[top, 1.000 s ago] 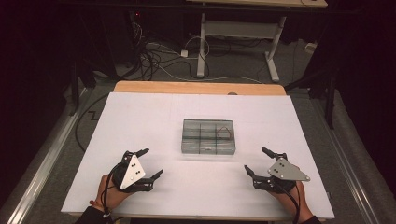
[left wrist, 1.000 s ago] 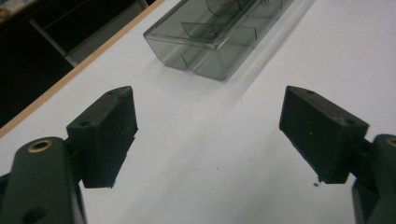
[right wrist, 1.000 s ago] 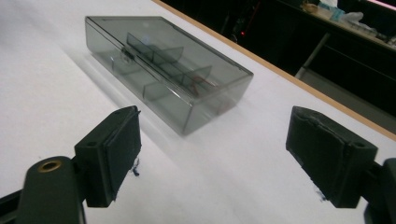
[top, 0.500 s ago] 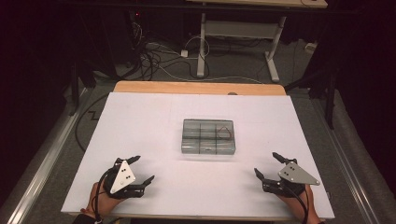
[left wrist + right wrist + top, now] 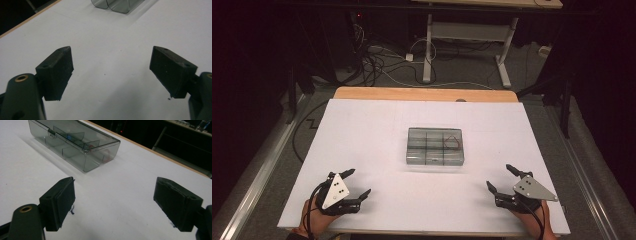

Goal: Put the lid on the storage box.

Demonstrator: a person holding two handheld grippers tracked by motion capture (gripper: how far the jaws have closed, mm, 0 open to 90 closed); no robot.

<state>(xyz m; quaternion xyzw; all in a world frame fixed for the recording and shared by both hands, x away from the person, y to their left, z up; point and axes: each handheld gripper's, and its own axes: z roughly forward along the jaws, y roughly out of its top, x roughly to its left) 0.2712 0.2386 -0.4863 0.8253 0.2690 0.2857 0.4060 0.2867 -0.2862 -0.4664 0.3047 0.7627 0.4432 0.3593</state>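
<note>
Resting near the front left corner of the white worktop (image 5: 377, 125), the left hand-held gripper (image 5: 360, 183) has its jaws spread wide apart and grasps nothing; in the left gripper view its two black pads (image 5: 58, 71) hang over bare white surface with a broad gap between them. The right hand-held gripper (image 5: 500, 178) sits near the front right corner, likewise released, with its jaws well apart and nothing between them; in the right gripper view its pads (image 5: 62, 200) stand over bare worktop. A clear grey plastic box (image 5: 435, 146) with inner dividers lies flat at the middle of the worktop, its lid shut, well apart from both hand-held grippers and roughly midway between them. Something small and red shows through its right rear compartment, but I cannot tell what it is. Nothing lies between either hand-held gripper and the box. Beyond the worktop's far edge, cables (image 5: 377, 62) trail over the floor beside a table frame (image 5: 469, 37).
</note>
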